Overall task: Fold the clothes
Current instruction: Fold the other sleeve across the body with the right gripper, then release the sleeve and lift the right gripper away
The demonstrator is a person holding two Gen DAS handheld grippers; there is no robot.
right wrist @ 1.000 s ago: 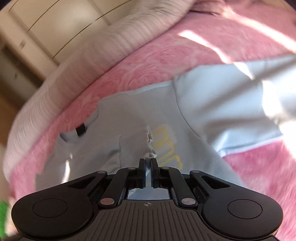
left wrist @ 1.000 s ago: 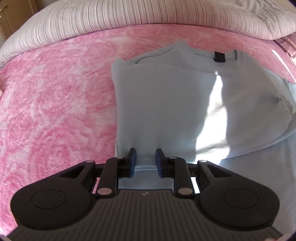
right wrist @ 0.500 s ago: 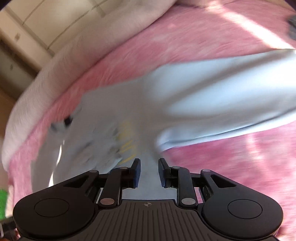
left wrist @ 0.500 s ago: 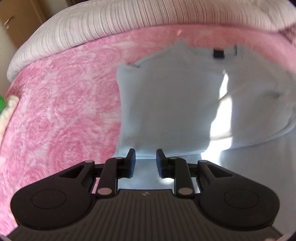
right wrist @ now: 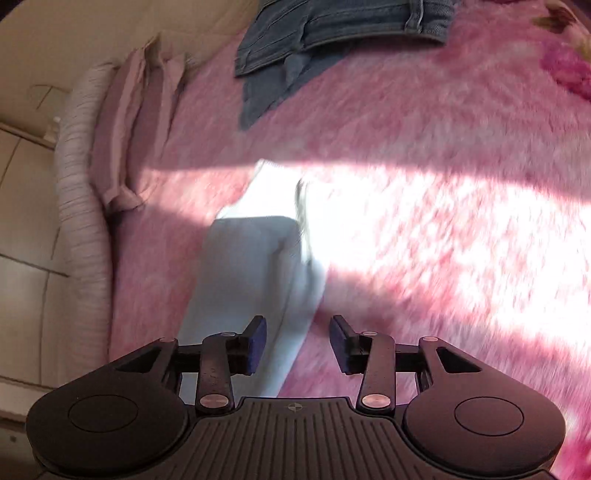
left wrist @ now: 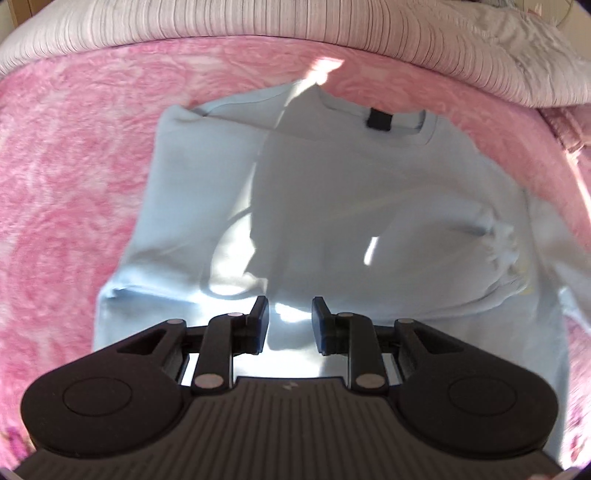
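Because the light-blue sweatshirt (left wrist: 332, 206) lies flat on the pink blanket (left wrist: 74, 184) of the bed with its collar toward the striped bedding (left wrist: 221, 22), the sleeves can be laid inward across the body; one cuff (left wrist: 502, 240) already rests on it. The left hand-held gripper (left wrist: 290, 321) hangs over the hem, jaws apart and empty. In the right wrist view, the right hand-held gripper (right wrist: 297, 339) is spread wide, holding nothing, above a sleeve stretched out over the blanket, likely the next part to fold. Jeans (right wrist: 332, 33) lie well apart.
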